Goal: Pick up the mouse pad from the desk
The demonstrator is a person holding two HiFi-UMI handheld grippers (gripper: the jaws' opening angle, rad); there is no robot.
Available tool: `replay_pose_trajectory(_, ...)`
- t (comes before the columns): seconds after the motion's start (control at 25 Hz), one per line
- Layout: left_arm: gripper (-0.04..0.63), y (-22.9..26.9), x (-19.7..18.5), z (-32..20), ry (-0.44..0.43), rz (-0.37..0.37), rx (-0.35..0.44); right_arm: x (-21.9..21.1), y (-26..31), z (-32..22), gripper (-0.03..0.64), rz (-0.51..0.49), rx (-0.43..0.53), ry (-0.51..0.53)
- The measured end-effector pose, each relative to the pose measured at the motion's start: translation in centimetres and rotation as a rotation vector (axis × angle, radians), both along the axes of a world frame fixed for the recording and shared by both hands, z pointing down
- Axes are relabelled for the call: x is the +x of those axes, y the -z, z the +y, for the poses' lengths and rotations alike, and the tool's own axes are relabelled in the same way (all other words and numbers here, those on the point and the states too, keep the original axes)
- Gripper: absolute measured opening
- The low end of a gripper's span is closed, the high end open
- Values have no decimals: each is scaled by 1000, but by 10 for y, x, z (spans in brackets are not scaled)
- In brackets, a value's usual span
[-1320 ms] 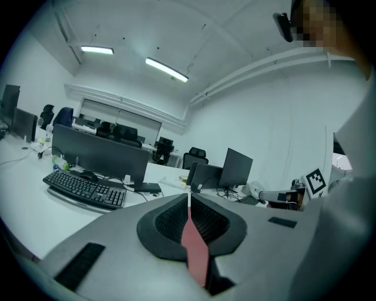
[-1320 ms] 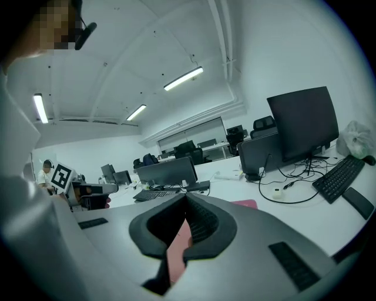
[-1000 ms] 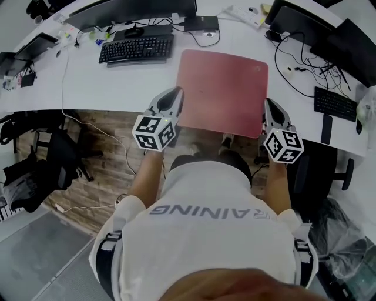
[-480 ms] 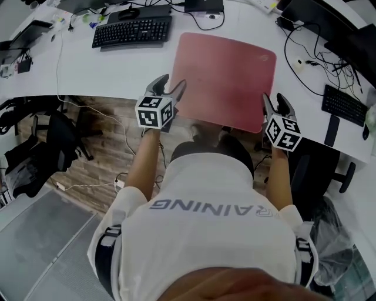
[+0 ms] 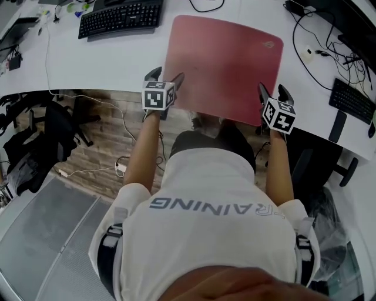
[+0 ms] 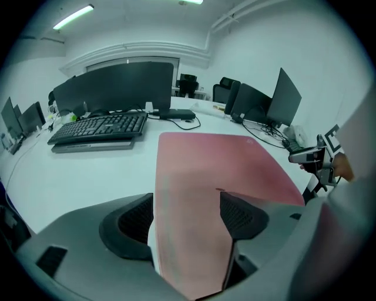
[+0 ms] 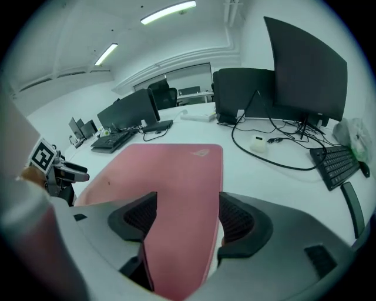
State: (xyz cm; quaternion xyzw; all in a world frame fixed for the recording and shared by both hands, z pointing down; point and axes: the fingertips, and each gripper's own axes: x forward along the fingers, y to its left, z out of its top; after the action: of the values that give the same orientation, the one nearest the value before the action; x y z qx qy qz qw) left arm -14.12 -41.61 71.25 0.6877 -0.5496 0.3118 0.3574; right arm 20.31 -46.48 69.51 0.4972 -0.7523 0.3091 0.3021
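Mouse pad (image 5: 226,59) lies between both down-tilted, just-opened tongs (image 5: 165,75) (image 5: 272,89).

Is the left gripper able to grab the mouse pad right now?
Likely yes: jaws of the left gripper have just been opening, and the mouse pad has its near edge between them, nothing blocking.

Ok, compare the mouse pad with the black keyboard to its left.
The mouse pad is pinkish red; the keyboard is black. The mouse pad is a broad smooth sheet; the keyboard is a narrower slab of keys. The mouse pad's near edge juts past the edge of the desk; the keyboard sits well back from it. Both rest on the white desk.
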Motion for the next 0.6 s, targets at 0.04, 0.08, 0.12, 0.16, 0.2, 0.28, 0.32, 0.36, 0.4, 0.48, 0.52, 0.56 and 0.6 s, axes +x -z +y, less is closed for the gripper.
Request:
replay_pose_trajectory(0.04, 347, -7, 0, 0, 1, -10, -13, 1, -9, -1, 328, 12, -15, -2)
replay_pose_trajectory(0.08, 348, -14, 0, -1, 0, -17, -24, 2, -18, -1, 335, 24, -33, -3)
replay_pose_trajectory(0.12, 348, -20, 1, -2, -4, -21, -34, 3, -27, 0, 342, 37, -53, -1)
replay_pose_trajectory(0.16, 348, -26, 3, -2, -9, -24, -45, 5, -35, 1, 347, 51, -72, 5)
replay_pose_trajectory(0.2, 350, -31, 4, -2, -13, -29, -57, 6, -41, 3, 351, 66, -87, 16)
replay_pose_trajectory(0.28, 351, -38, 3, -1, -14, -50, -71, 7, -51, 7, 361, 91, -106, 39)
replay_pose_trajectory(0.32, 353, -40, 2, -1, -11, -59, -75, 7, -54, 9, 364, 98, -113, 45)
replay_pose_trajectory(0.36, 354, -42, 0, -1, -6, -66, -79, 7, -58, 10, 367, 101, -121, 46)
replay_pose_trajectory(0.4, 356, -44, -1, -2, -3, -70, -83, 7, -61, 11, 370, 102, -129, 44)
replay_pose_trajectory(0.48, 359, -48, -3, -2, 3, -65, -93, 6, -66, 12, 371, 105, -147, 38)
replay_pose_trajectory(0.52, 359, -49, -4, -2, 9, -55, -96, 4, -68, 13, 371, 106, -156, 36)
replay_pose_trajectory(0.56, 359, -50, -4, -2, 15, -43, -96, 4, -69, 14, 371, 108, -162, 34)
replay_pose_trajectory(0.6, 359, -50, -5, -2, 20, -34, -94, 3, -70, 14, 371, 111, -166, 31)
